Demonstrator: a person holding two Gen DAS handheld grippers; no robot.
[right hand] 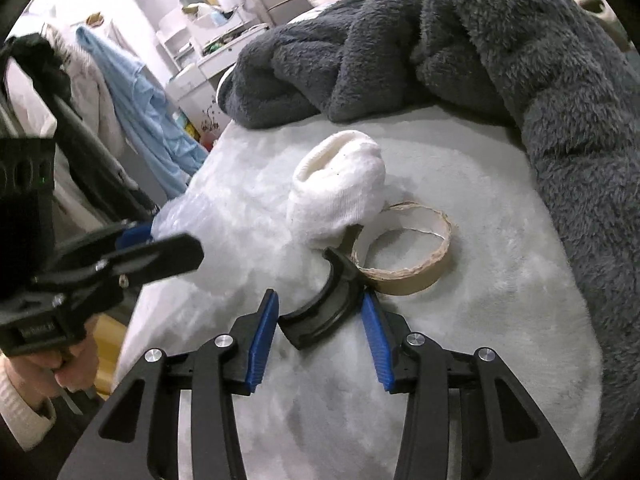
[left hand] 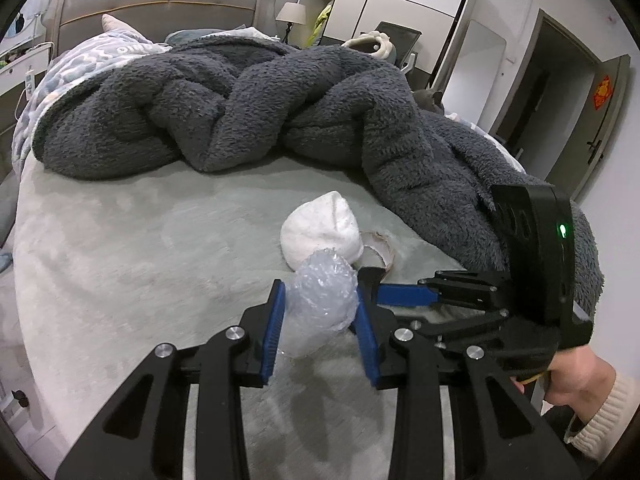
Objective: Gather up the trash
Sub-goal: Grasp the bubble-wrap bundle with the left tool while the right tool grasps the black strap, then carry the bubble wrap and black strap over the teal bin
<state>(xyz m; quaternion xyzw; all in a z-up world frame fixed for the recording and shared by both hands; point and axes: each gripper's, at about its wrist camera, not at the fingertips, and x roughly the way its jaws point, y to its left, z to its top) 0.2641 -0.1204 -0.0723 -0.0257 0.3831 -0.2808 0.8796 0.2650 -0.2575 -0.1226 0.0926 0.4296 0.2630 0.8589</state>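
Note:
My left gripper is shut on a crumpled wad of clear plastic wrap, held just above the pale bed sheet. In the right wrist view my right gripper is shut on a black curved plastic piece that spans its blue pads. Just beyond it lie a rolled white sock and an empty cardboard tape ring. The sock and ring also show behind the plastic in the left wrist view. The right gripper reaches in there from the right.
A bulky grey fleece blanket is heaped across the far and right side of the bed. The left gripper and a hand in a cream sleeve sit at the left. Clothes hang beyond the bed's left edge.

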